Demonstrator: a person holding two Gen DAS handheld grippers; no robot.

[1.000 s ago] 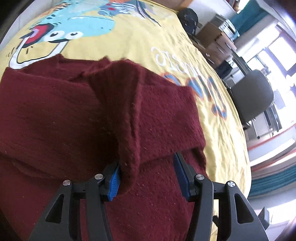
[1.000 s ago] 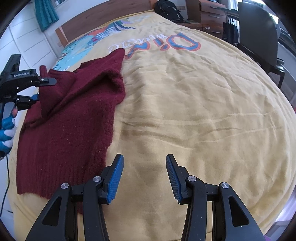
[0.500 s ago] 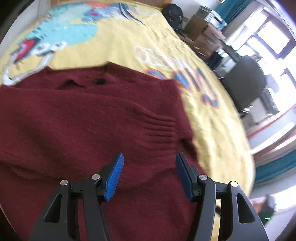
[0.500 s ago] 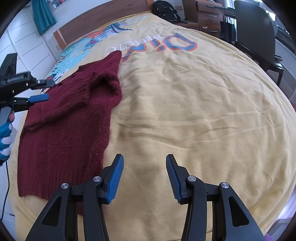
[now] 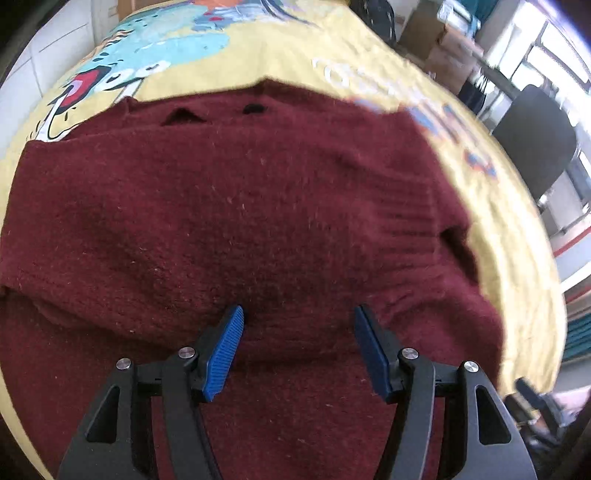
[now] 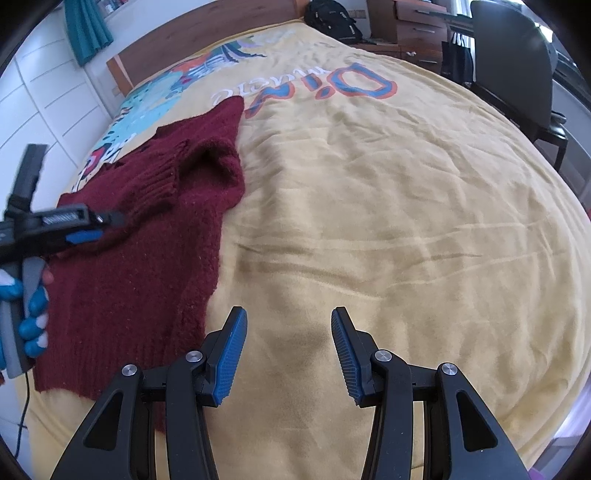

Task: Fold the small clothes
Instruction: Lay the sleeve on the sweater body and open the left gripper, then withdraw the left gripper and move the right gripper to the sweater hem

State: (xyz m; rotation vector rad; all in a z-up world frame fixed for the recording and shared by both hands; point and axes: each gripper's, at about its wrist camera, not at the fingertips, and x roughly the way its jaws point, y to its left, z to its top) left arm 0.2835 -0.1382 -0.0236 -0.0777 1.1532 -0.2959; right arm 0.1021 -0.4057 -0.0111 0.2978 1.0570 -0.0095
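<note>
A dark red knitted sweater [image 5: 236, 206] lies on the yellow bedspread [image 6: 388, 206], with one sleeve folded across its body and the ribbed cuff [image 5: 417, 221] at the right. My left gripper [image 5: 298, 347] is open and empty, just above the sweater's lower body. In the right wrist view the sweater [image 6: 147, 251] lies at the left, with the left gripper [image 6: 94, 227] over it. My right gripper [image 6: 286, 354] is open and empty over bare bedspread, right of the sweater's hem.
The bedspread carries a cartoon dinosaur print [image 5: 122, 74] and lettering [image 6: 332, 88] near the headboard [image 6: 207, 40]. A black office chair [image 6: 517, 66], a backpack [image 6: 332, 18] and drawers [image 6: 413, 29] stand beyond the bed's right edge.
My left gripper let go of the sleeve, which now lies flat across the sweater's body, and drew back lower over the sweater. My right gripper has stayed in place.
</note>
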